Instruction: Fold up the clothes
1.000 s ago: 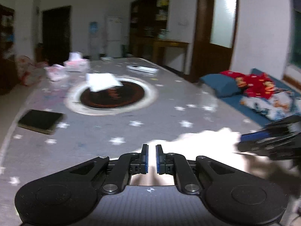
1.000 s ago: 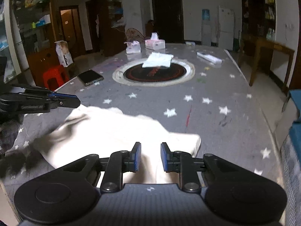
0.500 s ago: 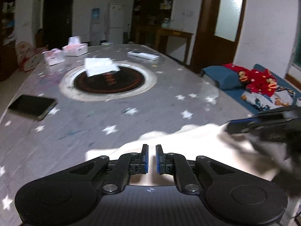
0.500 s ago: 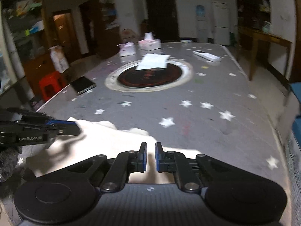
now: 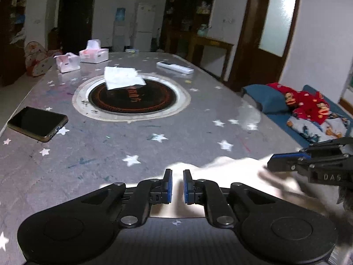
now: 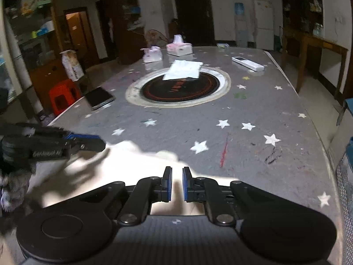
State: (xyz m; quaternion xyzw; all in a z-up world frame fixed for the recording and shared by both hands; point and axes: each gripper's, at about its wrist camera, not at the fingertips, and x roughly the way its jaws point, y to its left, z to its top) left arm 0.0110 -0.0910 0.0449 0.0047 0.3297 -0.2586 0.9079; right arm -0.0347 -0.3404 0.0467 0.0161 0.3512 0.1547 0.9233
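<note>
**Item: pale garment, near edge of starred table — fold in progress**

Location. Cream-white garment [image 6: 141, 165] lies on the grey star-printed table [image 6: 253, 101], on the near side of the round dark inset [image 6: 178, 88] at the table's centre, well apart from it. The folded white cloth [image 6: 184, 69] sits on the inset's far rim.

Grippers. Left gripper [image 5: 175, 186]: jaws drawn nearly together, the garment's near edge between the blue pads; it reads as clenched on the cloth. Right gripper [image 6: 175, 184]: likewise clamped on the garment's edge, further along the same near side from the inset.

Handling, judged. Light, limp fabric; no stiffness, so it will sag between the two grips and drag on the tabletop. Not fragile. A thin single layer may slip from the pads; hems or corners give the surest hold. Keep both grips level and taut to carry the edge over cleanly.

Other contents. Phone [image 5: 37, 123], left of the inset; tissue box [image 5: 94, 54] and remote control [image 5: 175, 68] beyond it.
</note>
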